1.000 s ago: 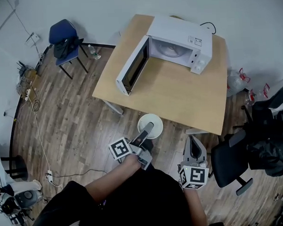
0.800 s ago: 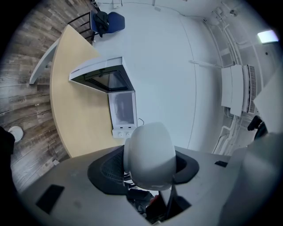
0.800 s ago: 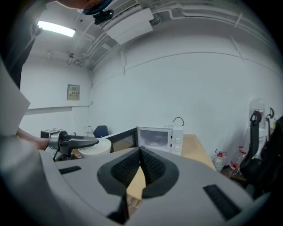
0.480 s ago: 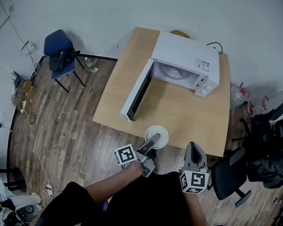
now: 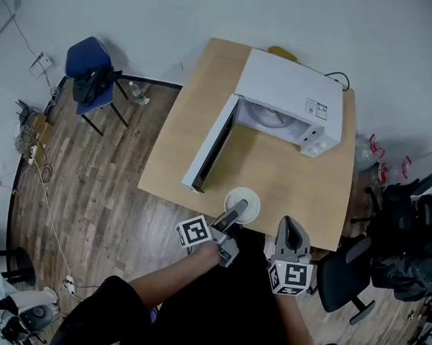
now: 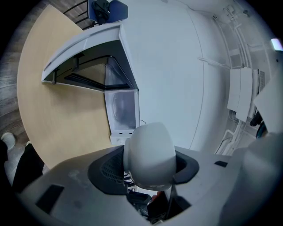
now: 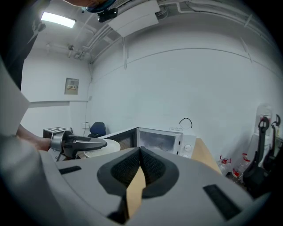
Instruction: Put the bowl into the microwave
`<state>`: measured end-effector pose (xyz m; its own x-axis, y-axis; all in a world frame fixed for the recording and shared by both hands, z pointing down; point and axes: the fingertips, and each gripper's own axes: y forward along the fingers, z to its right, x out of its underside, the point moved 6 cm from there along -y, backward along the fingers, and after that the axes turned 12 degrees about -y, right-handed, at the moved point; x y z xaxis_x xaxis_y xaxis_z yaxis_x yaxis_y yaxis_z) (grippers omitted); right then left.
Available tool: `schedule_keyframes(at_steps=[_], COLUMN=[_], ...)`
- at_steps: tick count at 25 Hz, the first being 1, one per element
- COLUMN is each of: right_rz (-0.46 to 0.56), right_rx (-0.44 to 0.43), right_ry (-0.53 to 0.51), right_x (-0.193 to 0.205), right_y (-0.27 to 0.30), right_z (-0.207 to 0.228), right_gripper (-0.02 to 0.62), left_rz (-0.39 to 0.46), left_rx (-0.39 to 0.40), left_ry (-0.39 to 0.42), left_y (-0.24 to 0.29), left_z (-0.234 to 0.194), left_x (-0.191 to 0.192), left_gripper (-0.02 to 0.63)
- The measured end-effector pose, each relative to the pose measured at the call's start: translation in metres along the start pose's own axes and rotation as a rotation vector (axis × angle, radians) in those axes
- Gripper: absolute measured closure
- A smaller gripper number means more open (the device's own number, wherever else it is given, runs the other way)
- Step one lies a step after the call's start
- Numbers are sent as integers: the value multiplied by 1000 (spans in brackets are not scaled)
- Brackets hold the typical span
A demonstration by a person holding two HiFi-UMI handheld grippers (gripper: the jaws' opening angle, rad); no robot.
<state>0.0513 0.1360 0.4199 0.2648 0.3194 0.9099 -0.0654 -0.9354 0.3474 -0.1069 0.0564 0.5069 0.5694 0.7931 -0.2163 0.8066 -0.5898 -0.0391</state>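
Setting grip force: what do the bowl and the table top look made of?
Bowl: plain white, smooth, soft sheen; probably ceramic, maybe melamine. Table top: pale, even wood tone, matte; likely laminate or veneer.

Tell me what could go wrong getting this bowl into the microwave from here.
The left gripper pinches the bowl by one side of its wall only, so it may tip or slip on the way. The open door juts toward the table edge on that gripper's side of the microwave; bowl or gripper might clip it.
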Motion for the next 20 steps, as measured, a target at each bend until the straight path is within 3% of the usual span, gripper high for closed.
schedule_keyframes(at_steps=[2,7,11,20], right_rz=[3,23,23,-10], right_rx=[-11,-67,-83,-102], right_ry=[-4,2,36,42], right_x=[-1,-3,-8,5], right_y=[11,55,93,160], right_z=[6,25,55,110], right_gripper=[535,535,535,535], left_rz=[8,44,91,152], left_rx=[-20,38,-18,-33], left_ry=[22,12,35,26], left_y=[9,47,75,151], left_z=[-1,4,-2,-13], left_x=[-6,-25,-46,-74], left_gripper=[379,379,379,379])
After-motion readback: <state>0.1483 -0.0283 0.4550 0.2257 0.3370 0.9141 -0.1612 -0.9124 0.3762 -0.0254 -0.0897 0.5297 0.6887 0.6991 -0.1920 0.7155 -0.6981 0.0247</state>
